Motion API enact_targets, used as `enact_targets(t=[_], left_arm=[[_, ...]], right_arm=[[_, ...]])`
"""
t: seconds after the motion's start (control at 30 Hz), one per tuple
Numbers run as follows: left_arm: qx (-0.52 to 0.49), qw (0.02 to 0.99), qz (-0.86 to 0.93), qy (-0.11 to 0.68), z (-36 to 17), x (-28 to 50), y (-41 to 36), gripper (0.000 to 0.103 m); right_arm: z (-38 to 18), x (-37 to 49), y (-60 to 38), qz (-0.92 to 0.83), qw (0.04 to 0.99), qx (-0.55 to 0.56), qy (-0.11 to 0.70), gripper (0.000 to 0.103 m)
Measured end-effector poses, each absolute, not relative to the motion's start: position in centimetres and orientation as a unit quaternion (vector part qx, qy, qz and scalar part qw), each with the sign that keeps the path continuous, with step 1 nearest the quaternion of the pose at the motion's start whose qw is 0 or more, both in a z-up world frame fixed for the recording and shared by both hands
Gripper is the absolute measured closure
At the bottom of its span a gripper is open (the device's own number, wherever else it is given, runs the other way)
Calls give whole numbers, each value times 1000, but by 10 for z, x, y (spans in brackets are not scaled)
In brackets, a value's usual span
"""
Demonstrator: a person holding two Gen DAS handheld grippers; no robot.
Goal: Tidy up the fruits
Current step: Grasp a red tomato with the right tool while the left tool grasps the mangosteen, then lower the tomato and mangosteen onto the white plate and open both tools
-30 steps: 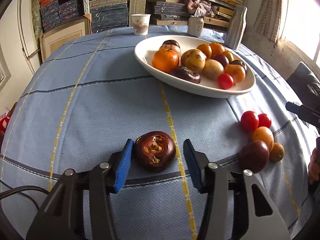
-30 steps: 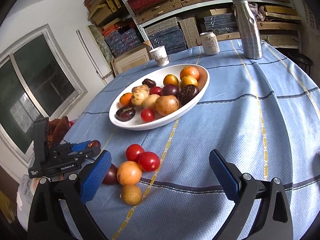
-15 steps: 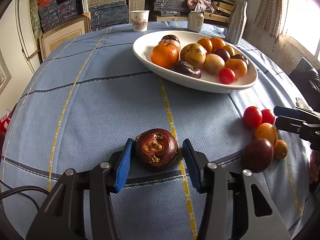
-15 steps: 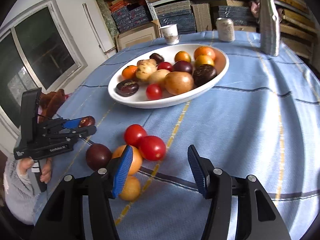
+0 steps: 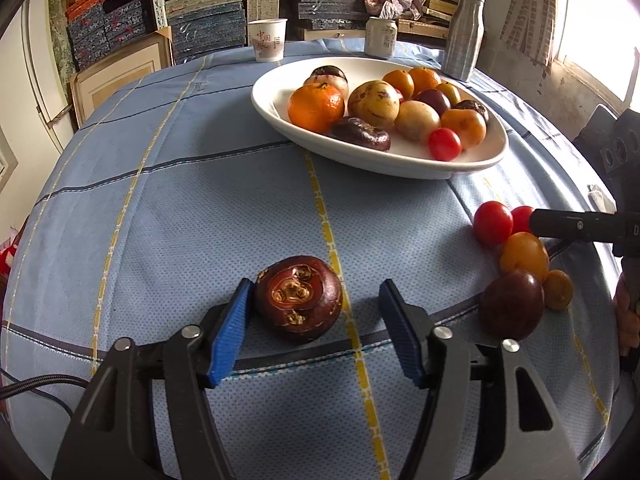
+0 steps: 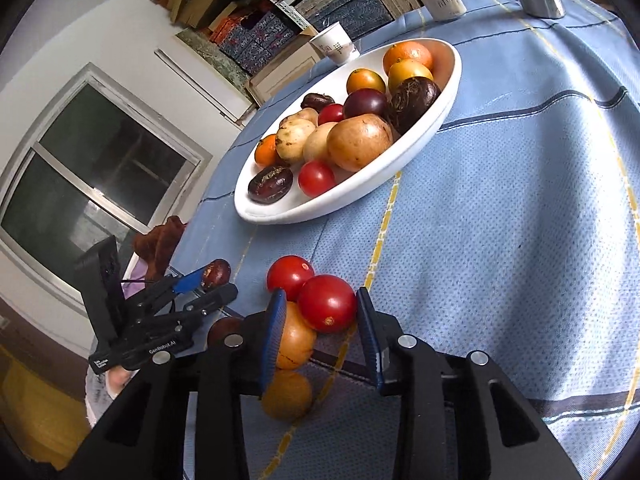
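Our right hand-held gripper (image 6: 320, 320) pinches a tomato (image 6: 327, 309), its jaws just closed, presumably for the bowl (image 6: 448, 92). Our left hand-held gripper (image 5: 316, 312) has just spread, freeing the dark fruit (image 5: 299, 298) on the counter (image 5: 200, 208).

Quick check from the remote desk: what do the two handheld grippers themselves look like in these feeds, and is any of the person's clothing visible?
Both are black plastic. The left gripper and right gripper have angular fingers with silver screw heads and ribbed blue pads. A black cable runs off the left one; its side carries white lettering, too small to read fully. A grey sleeve shows below it.

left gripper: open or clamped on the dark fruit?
Open. The left gripper has just widened; its right pad stands clear of the dark fruit, which sits on the tablecloth.
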State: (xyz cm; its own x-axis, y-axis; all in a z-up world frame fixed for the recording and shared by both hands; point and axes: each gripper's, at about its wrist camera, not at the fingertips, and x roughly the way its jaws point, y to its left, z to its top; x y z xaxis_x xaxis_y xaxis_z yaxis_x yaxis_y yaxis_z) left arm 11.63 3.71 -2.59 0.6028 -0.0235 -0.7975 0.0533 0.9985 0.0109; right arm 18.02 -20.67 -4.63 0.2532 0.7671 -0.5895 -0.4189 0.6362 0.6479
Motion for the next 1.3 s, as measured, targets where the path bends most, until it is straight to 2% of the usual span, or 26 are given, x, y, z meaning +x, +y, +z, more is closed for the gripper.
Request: enact_targets(t=[0.3,0.37,0.4,0.43,0.73,0.9,1.13,1.3], left_arm=[[16,895,-23,445,-25,116,37,36],[14,897,-19,441,-24,115,38,47],[10,898,-20,439,-23,115,39,59],[2,900,-25,436,-22,114,40,61],[3,906,-19,423,-17,108,37,62],[-16,921,-12,388,9,108,42,62],[-7,941,-2,339,74,161,27,62],[-28,939,-12,343,64,197,8,62]], right_arm=[[-44,179,-207,379,779,179,466,74],[-40,177,-209,377,785,177,457,74],[-37,176,-211,376,789,176,452,74],[-36,175,-212,374,792,176,448,74],[-26,170,-217,366,810,167,427,74],[-12,170,-225,359,825,173,401,74],[67,195,-210,363,856,139,341,74],[64,220,-172,371,855,125,342,74]])
